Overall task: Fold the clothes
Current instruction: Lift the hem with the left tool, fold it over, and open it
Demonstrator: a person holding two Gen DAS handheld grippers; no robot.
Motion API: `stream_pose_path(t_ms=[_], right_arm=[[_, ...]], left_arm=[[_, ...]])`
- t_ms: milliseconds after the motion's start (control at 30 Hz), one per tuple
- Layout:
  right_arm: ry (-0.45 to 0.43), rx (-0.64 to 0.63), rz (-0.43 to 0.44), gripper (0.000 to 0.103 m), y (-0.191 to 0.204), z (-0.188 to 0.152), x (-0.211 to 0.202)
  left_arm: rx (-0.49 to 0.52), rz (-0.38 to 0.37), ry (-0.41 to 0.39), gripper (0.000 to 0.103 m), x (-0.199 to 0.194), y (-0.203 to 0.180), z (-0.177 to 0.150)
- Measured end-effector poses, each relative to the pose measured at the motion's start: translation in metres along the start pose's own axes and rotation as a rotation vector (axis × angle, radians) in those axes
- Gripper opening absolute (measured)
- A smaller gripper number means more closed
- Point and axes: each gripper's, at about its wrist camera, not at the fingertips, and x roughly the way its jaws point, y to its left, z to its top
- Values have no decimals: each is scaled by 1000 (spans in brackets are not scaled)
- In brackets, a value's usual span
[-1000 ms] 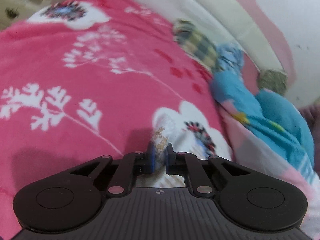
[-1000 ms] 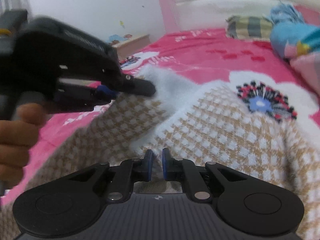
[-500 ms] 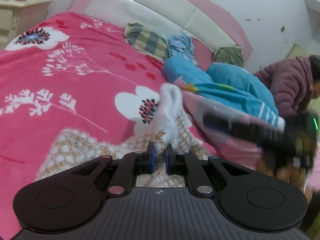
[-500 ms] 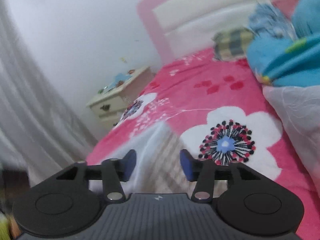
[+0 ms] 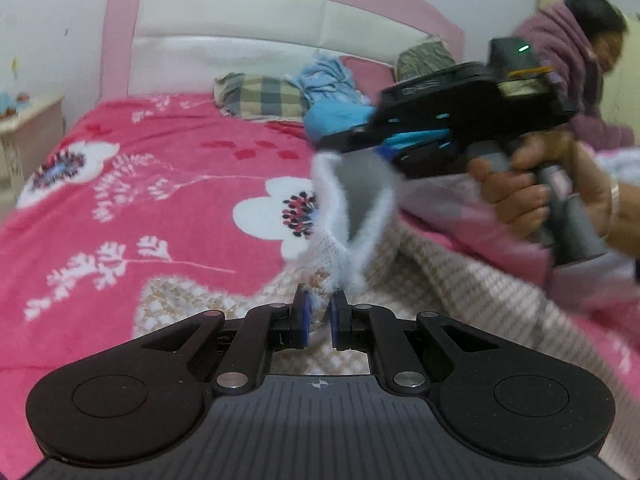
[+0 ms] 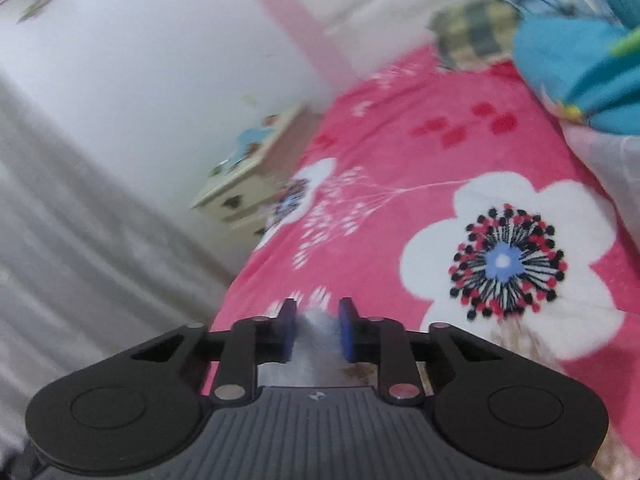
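A beige-and-white checked sweater point(image 5: 440, 280) lies on the bed with its fluffy white edge point(image 5: 360, 184) pulled up. My left gripper point(image 5: 319, 308) is shut on the sweater's lower hem. In the left wrist view my right gripper point(image 5: 332, 146), held by a hand point(image 5: 516, 192), hangs at the upper right with the white edge in its tip. In the right wrist view the right gripper point(image 6: 318, 316) has its jaws closing, and white fluffy fabric point(image 6: 318, 332) fills the gap between the pads. Cloth stretches between both grippers.
A pink floral blanket point(image 5: 160, 200) covers the bed. By the pink-and-white headboard point(image 5: 240, 52) lie a checked pillow point(image 5: 264, 96) and blue bedding point(image 5: 332, 116). A person in a purple jacket point(image 5: 568, 60) is at the far right. A cream nightstand point(image 6: 248, 172) and a grey curtain point(image 6: 60, 240) stand left.
The right gripper opened, rose, and closed on the sweater's white edge. The left gripper rolled upright and moved, still gripping the hem; the sweater now hangs lifted between them.
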Motion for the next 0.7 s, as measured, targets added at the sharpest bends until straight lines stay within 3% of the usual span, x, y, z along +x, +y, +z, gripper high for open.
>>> stream_pose_path(t_ms=[167,267,367,467,567,700], right_arm=[[-48,-165,-38,22,2,-68,-46],[-68,-180,-95,22,-6,-106,-57],[-40,-202,-135,22,-13,-130,-58],[17,-211,-179,22,-20,-142,-57],[17,-208,-178,22,-20,-142,-67],[-108,-184,-129,23,-4,-122,-101]], left_arm=[[112,47,27,18,-13,-11,-20],[95,39,31,28,-26,-13,-26],[19,-22,4,38,-46,-12,-25],[-74,-54,-50,49,-56,-7,-18],[-103,-44,-56,49,-36,-10,-8],[1,16,-3,49,-3,-29,-13]])
